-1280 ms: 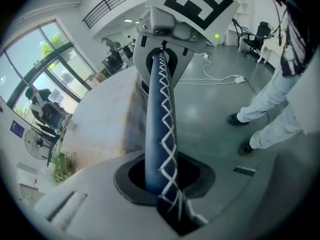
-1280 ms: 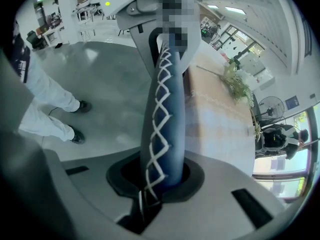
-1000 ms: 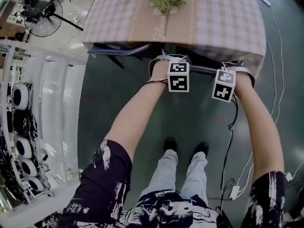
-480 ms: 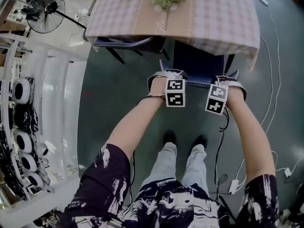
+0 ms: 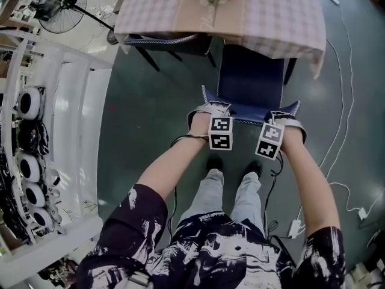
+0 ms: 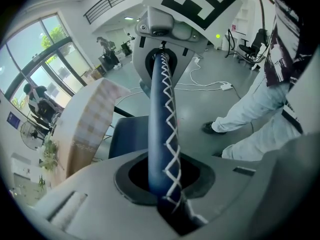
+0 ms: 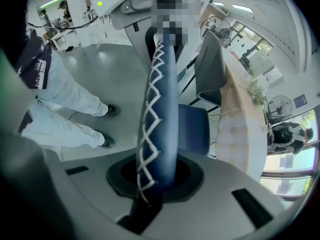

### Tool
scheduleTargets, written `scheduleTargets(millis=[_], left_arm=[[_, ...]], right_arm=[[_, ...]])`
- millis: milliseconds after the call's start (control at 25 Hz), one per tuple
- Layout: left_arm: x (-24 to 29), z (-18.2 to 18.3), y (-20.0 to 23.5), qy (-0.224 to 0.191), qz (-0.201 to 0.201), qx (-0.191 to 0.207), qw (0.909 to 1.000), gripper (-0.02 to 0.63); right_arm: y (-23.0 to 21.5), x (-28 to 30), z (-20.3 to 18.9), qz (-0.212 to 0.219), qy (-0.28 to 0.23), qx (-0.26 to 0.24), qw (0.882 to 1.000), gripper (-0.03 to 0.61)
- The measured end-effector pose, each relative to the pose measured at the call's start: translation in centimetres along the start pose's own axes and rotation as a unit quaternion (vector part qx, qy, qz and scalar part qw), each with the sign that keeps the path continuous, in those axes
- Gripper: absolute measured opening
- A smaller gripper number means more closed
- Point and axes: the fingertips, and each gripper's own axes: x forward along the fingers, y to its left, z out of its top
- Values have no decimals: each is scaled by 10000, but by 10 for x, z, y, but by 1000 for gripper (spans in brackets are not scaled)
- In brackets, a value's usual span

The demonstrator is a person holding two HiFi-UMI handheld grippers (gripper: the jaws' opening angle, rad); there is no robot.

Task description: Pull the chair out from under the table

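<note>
A blue chair [image 5: 250, 80] stands partly out from under the checked-cloth table [image 5: 271, 17], its seat showing. My left gripper [image 5: 209, 111] is shut on the left end of the backrest's top rim [image 5: 249, 119], and my right gripper [image 5: 284, 120] is shut on the right end. In the left gripper view the blue rim with white zigzag stitching [image 6: 162, 129] runs between the jaws of the left gripper [image 6: 167, 186]. The right gripper view shows the same rim [image 7: 160, 114] clamped in the right gripper [image 7: 152, 184], with the seat [image 7: 194, 129] and table [image 7: 240, 129] beyond.
A second chair [image 5: 161, 41] is tucked under the table's left side. A fan [image 5: 57, 2] and a white rack [image 5: 54, 131] stand at the left. Cables [image 5: 344, 131] trail on the floor at the right. The person's feet [image 5: 231, 164] stand just behind the chair.
The chair has slid out from under the table toward the person, more of its seat now showing. Both grippers moved back with it, still shut on the backrest rim.
</note>
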Motion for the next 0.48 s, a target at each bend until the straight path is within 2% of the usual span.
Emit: scheduleTargets(millis=[480], left_arm=[[-15, 9, -84, -6, -27, -113, 9999, 60]], right_arm=[[83, -15, 7, 11, 41, 75, 10000, 40]])
